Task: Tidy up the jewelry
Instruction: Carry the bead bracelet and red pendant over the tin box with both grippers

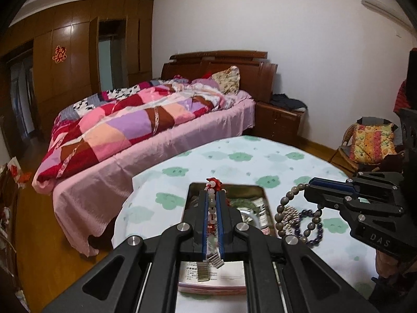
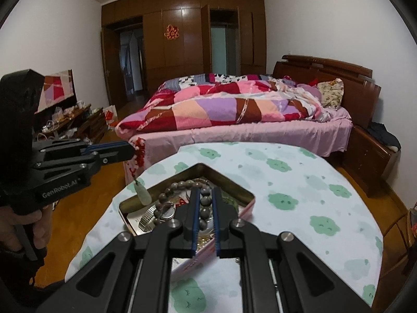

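Left gripper (image 1: 211,203): fingers clamped on a red-and-white bead strand (image 1: 211,190), frame centre, its pale pendant (image 2: 142,195) hanging.
Right gripper (image 2: 206,203): fingers pinching a brown bead bracelet (image 2: 204,210).
Tin box (image 2: 249,195): open on worktop (image 2: 299,195), lower centre, jewelry inside.

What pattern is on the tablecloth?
The tablecloth is white with green cloud-like blotches, clearest in the right wrist view.
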A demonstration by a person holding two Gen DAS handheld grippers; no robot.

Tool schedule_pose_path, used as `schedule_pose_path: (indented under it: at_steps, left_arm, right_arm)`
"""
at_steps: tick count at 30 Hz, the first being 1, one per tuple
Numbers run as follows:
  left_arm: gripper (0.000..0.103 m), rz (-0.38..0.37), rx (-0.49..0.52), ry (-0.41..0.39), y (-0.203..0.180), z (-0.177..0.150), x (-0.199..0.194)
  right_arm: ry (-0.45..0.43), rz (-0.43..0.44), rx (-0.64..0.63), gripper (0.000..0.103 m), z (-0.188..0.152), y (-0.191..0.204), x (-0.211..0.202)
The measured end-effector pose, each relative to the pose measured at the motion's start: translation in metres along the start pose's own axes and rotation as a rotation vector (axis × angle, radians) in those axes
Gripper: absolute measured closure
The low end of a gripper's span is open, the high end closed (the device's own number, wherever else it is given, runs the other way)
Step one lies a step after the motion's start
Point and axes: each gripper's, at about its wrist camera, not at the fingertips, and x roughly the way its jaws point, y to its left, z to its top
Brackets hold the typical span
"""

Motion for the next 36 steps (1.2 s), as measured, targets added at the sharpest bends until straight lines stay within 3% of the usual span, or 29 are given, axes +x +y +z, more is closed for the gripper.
schedule_pose_path:
  at_steps: [12, 36]
  left_arm:
    - [0.098, -0.001, 0.000, 0.087, 0.000, -0.019, 0.029]
    - [0.098, 0.002, 0.006, 0.212, 0.003, -0.041, 0.066]
  right_arm:
    - [0.106, 0.016, -0.055, 0.092, -0.014, 0.022, 0.039]
    - [0.200, 0.036, -0.043, 0.092, -0.033, 0.030, 0.068]
